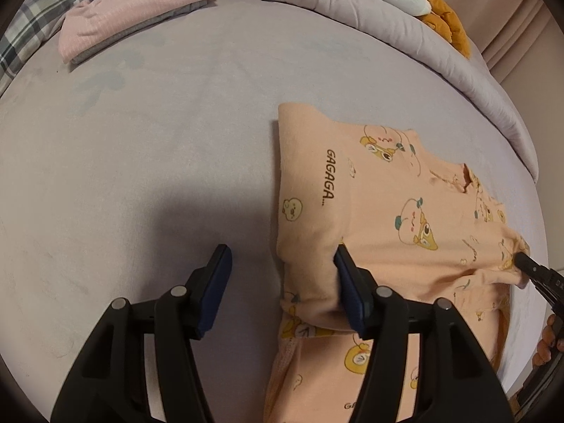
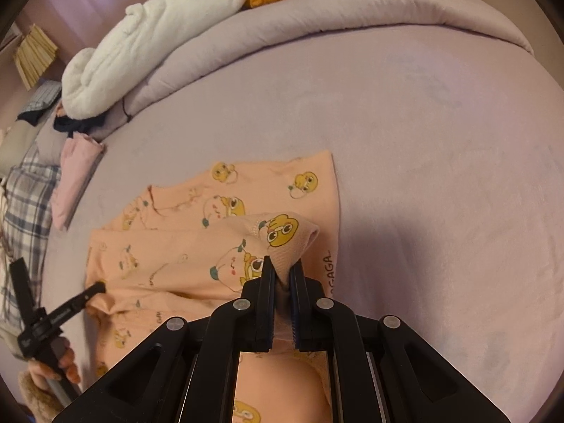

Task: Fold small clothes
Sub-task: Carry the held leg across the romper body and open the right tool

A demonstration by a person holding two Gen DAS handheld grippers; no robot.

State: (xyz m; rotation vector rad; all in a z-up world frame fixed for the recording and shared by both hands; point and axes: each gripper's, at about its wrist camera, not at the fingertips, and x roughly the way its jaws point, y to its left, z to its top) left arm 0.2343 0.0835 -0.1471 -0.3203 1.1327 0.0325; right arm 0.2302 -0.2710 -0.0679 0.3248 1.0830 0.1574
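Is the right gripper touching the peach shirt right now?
Touching. In the right wrist view the right gripper is shut on a raised fold of the peach shirt, pinched between both pads.

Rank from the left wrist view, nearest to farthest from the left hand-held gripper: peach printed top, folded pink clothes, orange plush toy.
1. Peach printed top: touching the left hand-held gripper, its edge between the open fingers.
2. Folded pink clothes: far across the bed, upper left.
3. Orange plush toy: on the bunched duvet, upper right, about as far; too close to call.
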